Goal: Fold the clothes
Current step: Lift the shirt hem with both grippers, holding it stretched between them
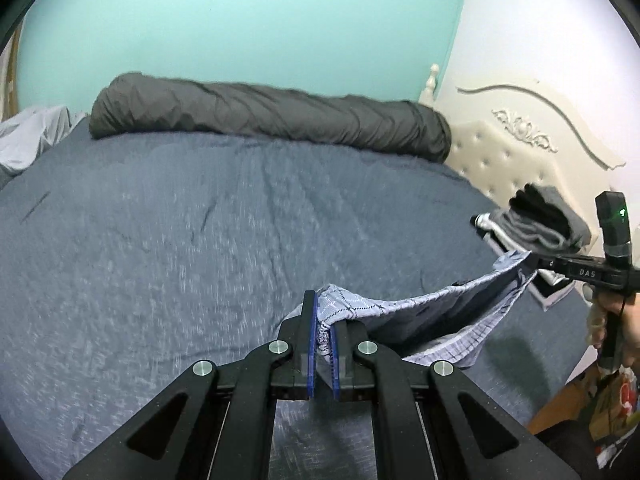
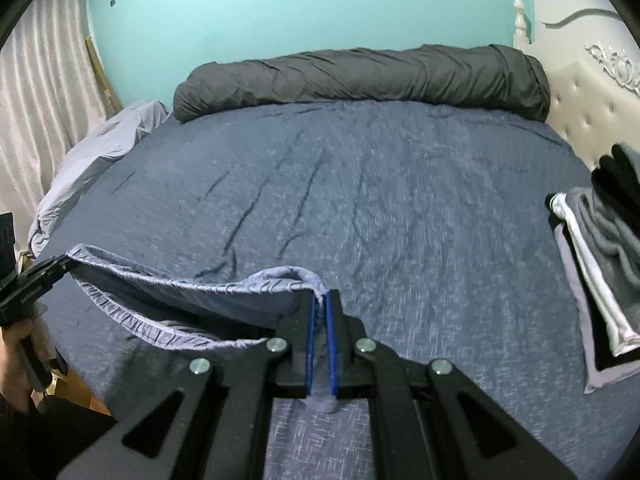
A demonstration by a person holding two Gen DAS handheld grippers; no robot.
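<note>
Left gripper (image 1: 324, 320) w/ blue pads is clenched on one bunched corner of the light-blue checked woven shorts (image 1: 420, 308); right gripper (image 2: 319, 304) pinches the other end. Elastic waistband sags betw. them, slack, above the slate-blue heathered bedsheet (image 1: 200, 240). Stack of folded grey/black clothes (image 2: 608, 240) lies near the tufted headboard (image 2: 588, 120).

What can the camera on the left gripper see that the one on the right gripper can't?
Only the left wrist view shows the right gripper from outside, with a green light on its body and the hand holding it.

Only the right wrist view shows the pale curtain by the wall and the left gripper from outside.

Both show the light blue checked garment stretched above the bed, each end clamped in a gripper, plus the blue bedspread, the dark rolled duvet, the folded clothes pile and the white headboard.
</note>
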